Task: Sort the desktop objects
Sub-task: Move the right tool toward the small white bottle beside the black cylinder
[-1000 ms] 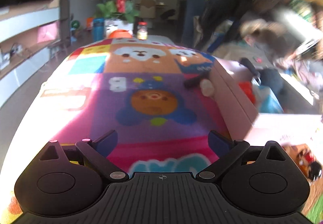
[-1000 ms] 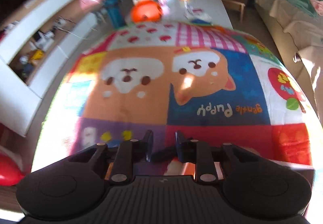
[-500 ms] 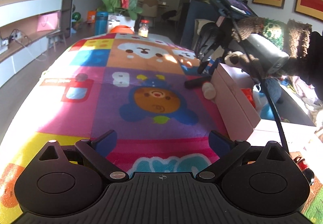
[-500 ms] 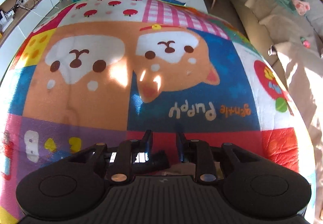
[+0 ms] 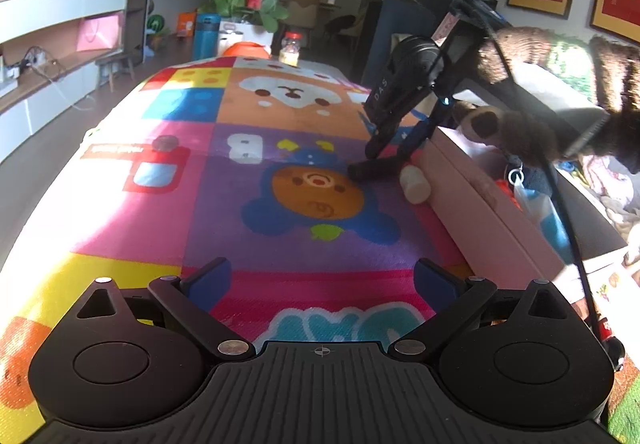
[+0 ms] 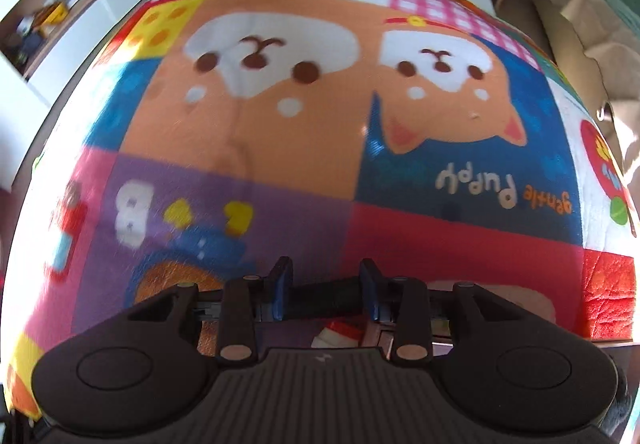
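A black cylinder [image 5: 374, 169] lies on the patterned mat beside a white cylinder [image 5: 415, 183], close to a pink box [image 5: 472, 180]. In the left wrist view my right gripper [image 5: 390, 154] stands over the black cylinder with its fingers down around it. In the right wrist view the black cylinder [image 6: 326, 294] lies across between the blue pads [image 6: 279, 286] of my right gripper [image 6: 325, 290]; the jaws stand partly open around it. My left gripper [image 5: 322, 280] is open and empty low over the mat's near end.
The pink box holds several items, among them a red one [image 5: 505, 189]. A flower pot [image 5: 250, 0], a teal bottle [image 5: 206, 35], an orange bowl [image 5: 245, 49] and a jar [image 5: 291, 49] stand at the far end. A sofa [image 6: 592, 4] lies to the right.
My right gripper has come down onto the mat and its jaws have widened around the black cylinder. The left gripper has stayed open and almost still.
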`<action>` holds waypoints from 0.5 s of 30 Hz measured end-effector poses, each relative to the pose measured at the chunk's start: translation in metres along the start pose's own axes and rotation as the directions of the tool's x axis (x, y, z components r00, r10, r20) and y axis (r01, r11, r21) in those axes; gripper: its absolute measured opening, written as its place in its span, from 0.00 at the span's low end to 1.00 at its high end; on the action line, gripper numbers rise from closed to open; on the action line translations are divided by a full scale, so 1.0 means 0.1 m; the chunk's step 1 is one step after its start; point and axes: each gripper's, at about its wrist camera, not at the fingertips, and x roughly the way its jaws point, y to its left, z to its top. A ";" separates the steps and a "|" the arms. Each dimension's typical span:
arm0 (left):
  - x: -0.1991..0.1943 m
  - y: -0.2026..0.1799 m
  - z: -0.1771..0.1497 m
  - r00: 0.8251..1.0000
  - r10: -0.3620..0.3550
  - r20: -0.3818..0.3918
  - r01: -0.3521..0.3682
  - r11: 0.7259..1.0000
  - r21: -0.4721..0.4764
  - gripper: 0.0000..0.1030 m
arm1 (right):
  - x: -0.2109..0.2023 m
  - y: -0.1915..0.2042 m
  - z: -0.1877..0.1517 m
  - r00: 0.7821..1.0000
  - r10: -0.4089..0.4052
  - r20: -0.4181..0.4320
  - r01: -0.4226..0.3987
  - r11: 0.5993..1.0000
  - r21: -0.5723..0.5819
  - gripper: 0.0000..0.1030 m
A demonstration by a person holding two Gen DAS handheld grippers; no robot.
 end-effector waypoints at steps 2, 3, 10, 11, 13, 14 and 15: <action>0.00 0.00 0.00 1.000 0.000 -0.001 0.000 1.000 0.004 0.98 | -0.07 0.07 -0.07 1.000 -0.011 0.008 0.011 0.999 -0.034 0.35; 0.00 -0.01 0.00 1.000 0.000 -0.001 0.000 1.000 0.006 0.98 | -0.11 0.12 -0.12 1.000 -0.017 0.013 0.018 0.998 -0.066 0.35; 0.01 -0.05 -0.01 1.000 0.000 -0.011 0.001 0.999 0.035 0.98 | -0.32 0.44 -0.40 0.999 0.000 0.049 0.014 0.956 -0.292 0.38; 0.01 -0.06 -0.01 1.000 -0.002 -0.012 0.002 0.999 0.038 0.98 | -0.35 0.45 -0.42 0.999 0.033 0.038 -0.021 0.954 -0.298 0.37; 0.00 -0.06 0.00 1.000 0.000 -0.010 0.000 0.999 0.039 0.98 | -0.46 0.46 -0.47 0.996 0.075 0.055 -0.056 0.957 -0.284 0.37; -0.01 -0.05 0.01 1.000 0.004 -0.007 -0.004 0.999 0.039 0.98 | -0.53 0.45 -0.49 0.993 0.085 0.078 -0.061 0.961 -0.269 0.37; -0.01 -0.05 0.01 1.000 0.009 -0.005 -0.009 0.999 0.040 0.98 | -0.62 0.43 -0.54 0.990 0.089 0.111 -0.058 0.965 -0.254 0.37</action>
